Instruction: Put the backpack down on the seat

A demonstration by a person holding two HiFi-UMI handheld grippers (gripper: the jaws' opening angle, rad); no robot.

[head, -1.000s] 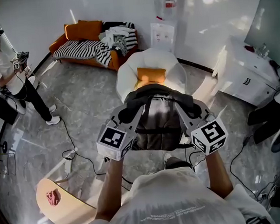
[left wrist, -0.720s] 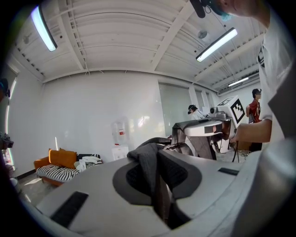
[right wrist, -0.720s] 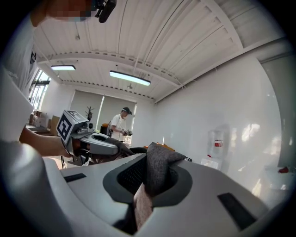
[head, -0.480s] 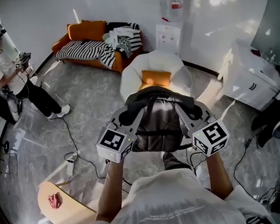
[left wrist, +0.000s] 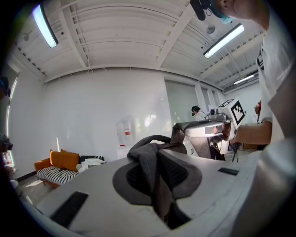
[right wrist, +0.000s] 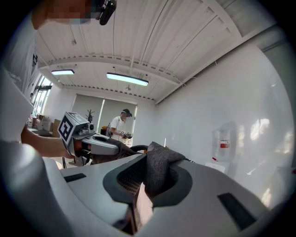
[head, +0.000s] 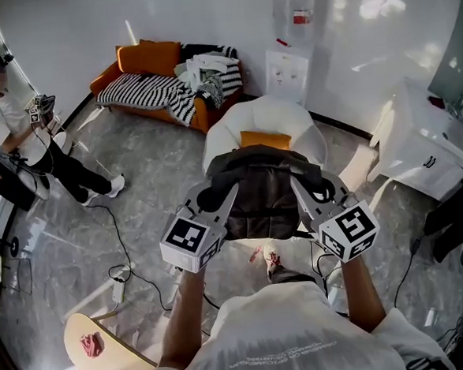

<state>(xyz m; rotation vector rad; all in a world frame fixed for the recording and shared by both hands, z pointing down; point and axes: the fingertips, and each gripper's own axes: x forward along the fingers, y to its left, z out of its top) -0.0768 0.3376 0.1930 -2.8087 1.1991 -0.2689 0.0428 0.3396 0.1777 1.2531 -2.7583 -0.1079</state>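
Note:
A dark grey backpack (head: 260, 198) hangs in the air between my two grippers, just in front of a white armchair (head: 226, 129) with an orange cushion (head: 265, 139) on its seat. My left gripper (head: 214, 191) is shut on the backpack's top left fabric (left wrist: 149, 164). On the other side, my right gripper (head: 312, 184) is shut on the top right fabric (right wrist: 157, 169). Both grippers are level and side by side, with the pack's body hanging below them and covering the chair's front edge.
An orange sofa (head: 140, 64) with striped blankets and clothes stands at the back left. A person (head: 22, 131) stands at the far left with cables on the floor nearby. A water dispenser (head: 292, 61) and a white cabinet (head: 426, 147) line the back right. A round wooden stool (head: 101, 351) is at the lower left.
Both grippers have carried the backpack forward toward the white armchair, which now sits closer and partly behind the pack. The grip on the fabric is unchanged.

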